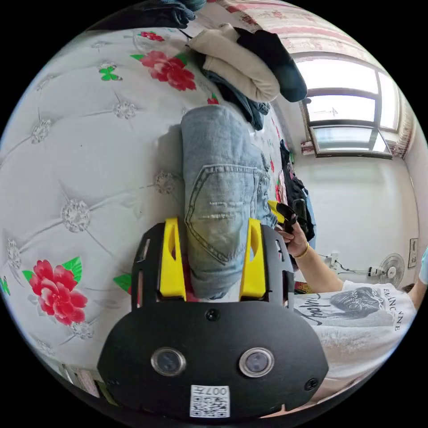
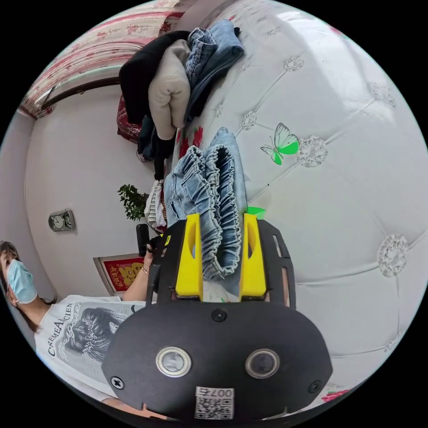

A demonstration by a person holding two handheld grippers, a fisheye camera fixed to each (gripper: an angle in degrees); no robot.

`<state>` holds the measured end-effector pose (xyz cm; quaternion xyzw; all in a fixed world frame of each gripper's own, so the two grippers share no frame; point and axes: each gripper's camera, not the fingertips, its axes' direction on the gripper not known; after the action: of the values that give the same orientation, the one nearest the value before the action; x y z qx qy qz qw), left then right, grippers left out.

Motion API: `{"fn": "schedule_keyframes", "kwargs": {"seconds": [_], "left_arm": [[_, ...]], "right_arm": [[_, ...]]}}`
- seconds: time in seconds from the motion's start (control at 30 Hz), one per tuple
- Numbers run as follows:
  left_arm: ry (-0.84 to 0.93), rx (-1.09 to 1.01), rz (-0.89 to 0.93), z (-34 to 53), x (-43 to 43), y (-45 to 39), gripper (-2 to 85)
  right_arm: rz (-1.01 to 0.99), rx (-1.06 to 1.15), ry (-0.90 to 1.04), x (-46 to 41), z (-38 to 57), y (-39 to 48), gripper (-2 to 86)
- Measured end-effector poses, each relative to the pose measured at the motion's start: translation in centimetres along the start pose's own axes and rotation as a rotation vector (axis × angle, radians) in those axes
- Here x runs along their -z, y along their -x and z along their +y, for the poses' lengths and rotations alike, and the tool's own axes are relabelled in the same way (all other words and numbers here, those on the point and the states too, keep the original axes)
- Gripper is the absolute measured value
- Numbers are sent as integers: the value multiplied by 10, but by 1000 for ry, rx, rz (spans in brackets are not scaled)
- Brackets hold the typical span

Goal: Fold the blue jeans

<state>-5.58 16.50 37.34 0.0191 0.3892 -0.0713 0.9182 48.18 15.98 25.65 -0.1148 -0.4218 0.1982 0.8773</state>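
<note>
Left gripper view: one folded jeans [image 1: 220,187] (each claw [image 1: 213,232] clamping it).

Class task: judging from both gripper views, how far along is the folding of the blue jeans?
Done: the blue jeans lie in a compact folded bundle on the quilted bed. In hand: the left hand-held gripper brackets the pocket end, the right hand-held gripper the gathered waistband end. Left: probably release; a clothes pile waits beyond.

White tufted bed cover [image 1: 80,147] with red flower and green butterfly prints. Bright window [image 1: 347,111] in white wall [image 1: 365,205]. Fan [image 1: 392,266] by wall; clock [image 2: 61,220], plant [image 2: 133,201] opposite.
</note>
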Motion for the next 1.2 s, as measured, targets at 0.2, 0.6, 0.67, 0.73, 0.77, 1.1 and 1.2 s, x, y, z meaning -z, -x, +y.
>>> {"fn": "schedule_keyframes", "kwargs": {"seconds": [0.2, 0.6, 0.67, 0.73, 0.77, 1.1, 1.2], "left_arm": [[-7, -62, 114, -34, 13, -20, 64], [-294, -461, 146, -254, 163, -213, 79], [-340, -398, 33, -289, 164, -218, 99], [-378, -328, -157, -301, 154, -211, 103], [-378, -287, -275, -296, 137, -200, 100], [30, -318, -641, -36, -46, -119, 69], [162, -281, -653, 19, -72, -124, 70]], "right_arm": [[-123, 72, 38, 26, -15, 30, 53], [-196, 480, -378, 166, -144, 297, 35], [-99, 446, -460, 163, -169, 313, 30], [46, 389, -523, 136, -176, 307, 21], [84, 379, -509, 125, -175, 301, 18], [692, 364, 137, -68, 68, 149, -2], [854, 451, 310, -100, 132, 148, -2]]}}
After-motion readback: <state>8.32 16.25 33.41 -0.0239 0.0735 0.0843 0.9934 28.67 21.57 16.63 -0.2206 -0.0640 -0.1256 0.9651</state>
